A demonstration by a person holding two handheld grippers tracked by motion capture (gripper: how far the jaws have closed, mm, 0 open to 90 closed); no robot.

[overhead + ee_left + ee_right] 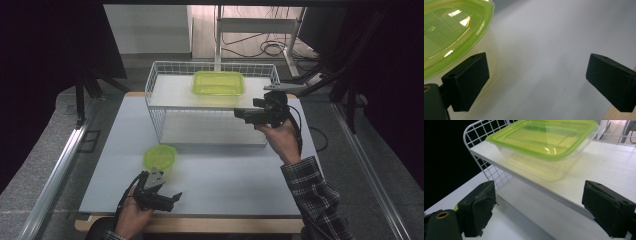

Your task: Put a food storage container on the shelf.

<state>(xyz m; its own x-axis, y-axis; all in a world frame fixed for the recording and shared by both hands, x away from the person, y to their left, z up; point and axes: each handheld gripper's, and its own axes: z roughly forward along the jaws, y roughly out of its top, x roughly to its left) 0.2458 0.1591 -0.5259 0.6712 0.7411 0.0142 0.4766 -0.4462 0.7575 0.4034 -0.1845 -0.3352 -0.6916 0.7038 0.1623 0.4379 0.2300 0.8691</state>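
The right tool (239, 114) stood with its jaws wide apart and nothing between them, held level at the right front corner of the white wire shelf rack (155, 82). Just ahead of it and slightly above its jaws, on the rack's upper white board, sat the rectangular clear plastic container with a lime-green lid (544, 145), apart from both pads. Its spot near the board's front edge probably suited a level reach from the front, where no wire rail rose.

The left tool (171, 200) lay low over the pale grey counter (225, 175), near the front edge, jaws likewise spread and empty. Beside its left-hand pad, on the counter, was the round clear plastic container with a lime-green lid (451, 37); whether pad and container wall touched could not be told. From the high view that round container (160, 157) sat in front of the rack's lower shelf, and the tool appeared placed near it so as to take it next.
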